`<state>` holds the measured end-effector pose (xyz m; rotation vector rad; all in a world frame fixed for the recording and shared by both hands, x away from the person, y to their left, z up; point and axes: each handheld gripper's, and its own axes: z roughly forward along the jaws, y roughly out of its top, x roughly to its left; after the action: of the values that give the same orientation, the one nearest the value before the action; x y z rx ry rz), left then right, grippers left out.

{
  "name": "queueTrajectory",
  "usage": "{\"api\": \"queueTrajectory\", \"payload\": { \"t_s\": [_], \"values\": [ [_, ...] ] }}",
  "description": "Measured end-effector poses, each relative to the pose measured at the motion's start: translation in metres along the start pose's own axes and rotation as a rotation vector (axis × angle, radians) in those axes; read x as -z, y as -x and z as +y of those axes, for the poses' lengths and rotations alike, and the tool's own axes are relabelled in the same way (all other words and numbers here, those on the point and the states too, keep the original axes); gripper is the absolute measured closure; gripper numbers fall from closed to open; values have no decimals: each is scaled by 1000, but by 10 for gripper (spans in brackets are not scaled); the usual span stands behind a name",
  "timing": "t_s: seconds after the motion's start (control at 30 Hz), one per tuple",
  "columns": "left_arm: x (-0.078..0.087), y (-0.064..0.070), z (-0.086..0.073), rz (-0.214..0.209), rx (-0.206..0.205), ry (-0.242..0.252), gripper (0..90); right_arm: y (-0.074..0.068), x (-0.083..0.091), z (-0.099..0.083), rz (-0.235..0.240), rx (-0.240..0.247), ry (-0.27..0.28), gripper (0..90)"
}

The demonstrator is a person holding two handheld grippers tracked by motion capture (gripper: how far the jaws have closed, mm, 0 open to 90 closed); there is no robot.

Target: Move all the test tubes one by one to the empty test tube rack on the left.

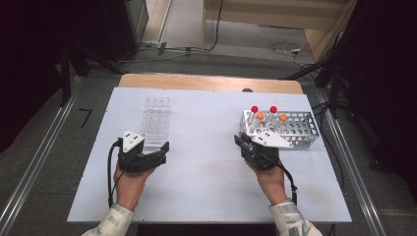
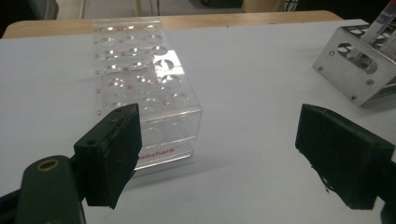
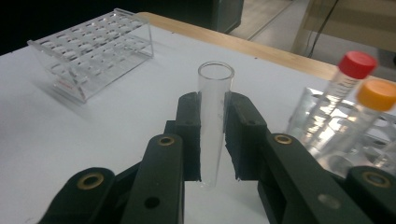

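Observation:
My right gripper (image 3: 214, 116) is shut on a clear, uncapped glass tube (image 3: 215, 86), which stands upright between its jaws just above the white table top. In the high view the right gripper (image 1: 242, 143) sits just left of the metal rack (image 1: 301, 132), which holds capped tubes: two red (image 1: 254, 109) and two orange (image 1: 282, 117). My left gripper (image 2: 229, 156) is open with nothing between its jaws. Its left jaw is close to the near end of a clear acrylic rack (image 2: 140, 79) with empty holes. In the high view the left gripper (image 1: 164, 153) lies just below that acrylic rack (image 1: 156, 120).
The white board (image 1: 206, 177) covers a wooden table (image 1: 196, 81). A red-capped tube (image 3: 349, 79) and an orange-capped tube (image 3: 373, 100) stand close to the right of my held tube. The metal rack's corner (image 2: 348, 70) shows far right in the left gripper view. Cables lie on the floor beyond.

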<state>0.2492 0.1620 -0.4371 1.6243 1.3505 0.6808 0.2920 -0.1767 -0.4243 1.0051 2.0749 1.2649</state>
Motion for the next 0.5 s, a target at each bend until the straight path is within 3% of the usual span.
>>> {"api": "queueTrajectory", "payload": {
  "t_s": [0.27, 0.5],
  "values": [
    [-14, 26, 8, -55, -39, -3, 172, -21, -23, -1, 39, 22, -19, 732],
    [-23, 48, 20, -123, -68, 4, 209, -39, -45, -5, 77, 13, -32, 732]
  ]
}}
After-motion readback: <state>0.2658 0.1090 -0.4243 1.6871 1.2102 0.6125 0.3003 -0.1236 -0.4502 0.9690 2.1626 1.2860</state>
